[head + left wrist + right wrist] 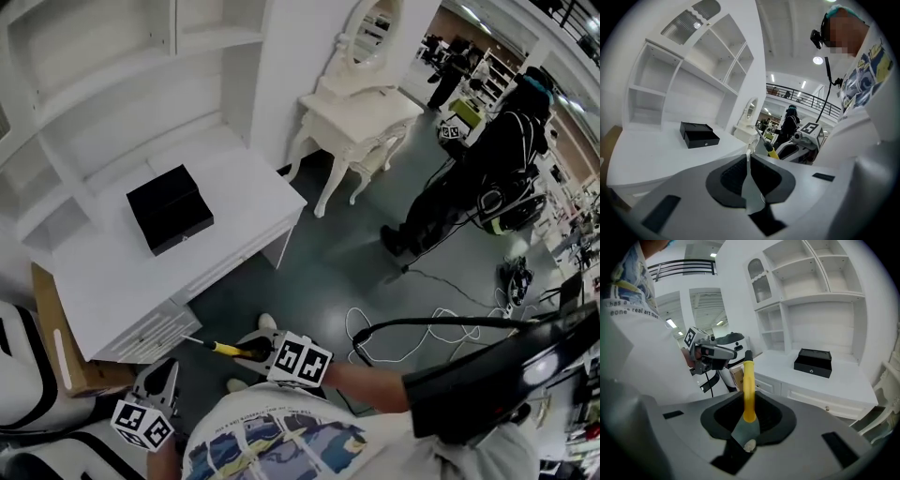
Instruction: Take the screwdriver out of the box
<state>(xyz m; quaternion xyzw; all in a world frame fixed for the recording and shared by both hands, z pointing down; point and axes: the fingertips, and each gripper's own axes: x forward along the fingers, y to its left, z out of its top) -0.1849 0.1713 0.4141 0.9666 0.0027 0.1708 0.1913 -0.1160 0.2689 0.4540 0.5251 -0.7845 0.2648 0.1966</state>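
The black box [170, 208] sits with its lid down on the white desk [103, 272]; it also shows as the black box [698, 135] and the black box [813, 363]. My right gripper [255, 352] is held off the desk's front edge, shut on the yellow handle of the screwdriver [223, 348], whose thin shaft points left. In the right gripper view my right gripper [749, 398] pinches the screwdriver [748, 385] upright between its pads. My left gripper [169, 368] hangs lower left, jaws together and empty; the left gripper [749, 158] shows nothing in it.
White shelving [112, 75] rises behind the desk. The desk's drawers [150, 333] face me. A cardboard carton [56, 361] stands at the left. A white vanity table [361, 117], floor cables [394, 337] and a person in black [487, 178] are to the right.
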